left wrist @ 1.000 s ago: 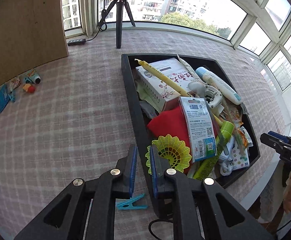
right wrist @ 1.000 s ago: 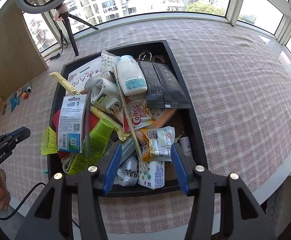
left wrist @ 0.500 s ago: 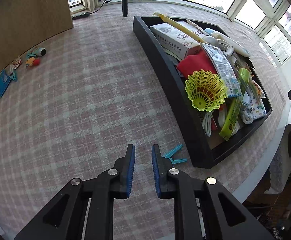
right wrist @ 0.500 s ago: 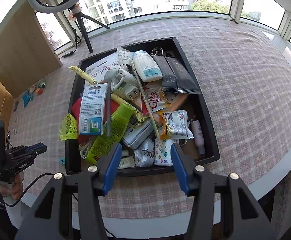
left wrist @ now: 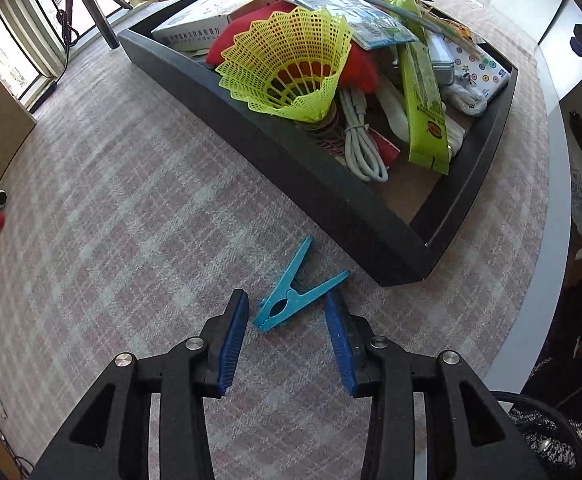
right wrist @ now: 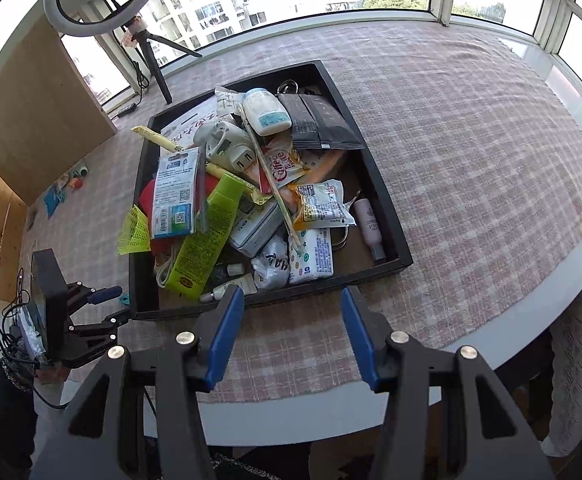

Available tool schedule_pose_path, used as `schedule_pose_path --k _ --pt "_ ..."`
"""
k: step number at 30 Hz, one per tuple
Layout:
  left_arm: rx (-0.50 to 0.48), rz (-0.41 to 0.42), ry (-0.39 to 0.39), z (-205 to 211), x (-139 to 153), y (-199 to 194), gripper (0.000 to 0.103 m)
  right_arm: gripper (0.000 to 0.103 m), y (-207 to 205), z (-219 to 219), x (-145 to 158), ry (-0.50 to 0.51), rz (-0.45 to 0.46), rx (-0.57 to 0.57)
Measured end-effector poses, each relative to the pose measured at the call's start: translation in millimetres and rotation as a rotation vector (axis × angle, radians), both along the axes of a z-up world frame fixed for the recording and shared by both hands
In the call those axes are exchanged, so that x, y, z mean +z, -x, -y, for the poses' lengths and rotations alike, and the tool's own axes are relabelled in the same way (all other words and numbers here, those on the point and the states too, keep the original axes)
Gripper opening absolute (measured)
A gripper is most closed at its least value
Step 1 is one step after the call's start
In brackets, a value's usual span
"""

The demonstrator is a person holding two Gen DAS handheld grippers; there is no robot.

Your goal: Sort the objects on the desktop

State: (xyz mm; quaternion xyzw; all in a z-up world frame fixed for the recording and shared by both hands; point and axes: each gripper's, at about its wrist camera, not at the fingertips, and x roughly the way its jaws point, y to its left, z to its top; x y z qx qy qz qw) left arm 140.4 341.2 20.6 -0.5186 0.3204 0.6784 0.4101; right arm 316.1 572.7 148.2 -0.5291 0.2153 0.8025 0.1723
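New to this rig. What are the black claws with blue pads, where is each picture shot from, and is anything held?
No robot here: a person carries a two-finger gripper in each hand, each with a fisheye camera looking along its fingers.

The left wrist view shows the left gripper pointing down at a teal clothespin on the checked tablecloth, beside the black tray. Its jaws are opening with the clothespin between them, not gripped.

The right wrist view shows the right gripper open and empty, near the tray's front edge. The tray is heaped with clutter: a yellow shuttlecock, a white cable, a white bottle.
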Motion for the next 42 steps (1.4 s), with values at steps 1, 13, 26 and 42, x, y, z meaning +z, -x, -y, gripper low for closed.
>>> schedule_pose_path --k 1,13,26,42 --pt "-0.002 -0.008 -0.015 0 1 0 0.039 0.05 -2 0 -1 0.001 0.001 -0.003" --pt "0.125 0.011 -0.054 6 11 13 0.017 0.05 -9 -6 -4 0.003 -0.007 -0.026" --pt "0.102 -0.007 -0.216 -35 91 -8 0.017 0.05 -4 -1 -6 0.008 -0.03 -0.002" --pt "0.19 -0.039 -0.238 -39 116 -15 0.024 0.05 -6 4 0 0.015 -0.057 0.013"
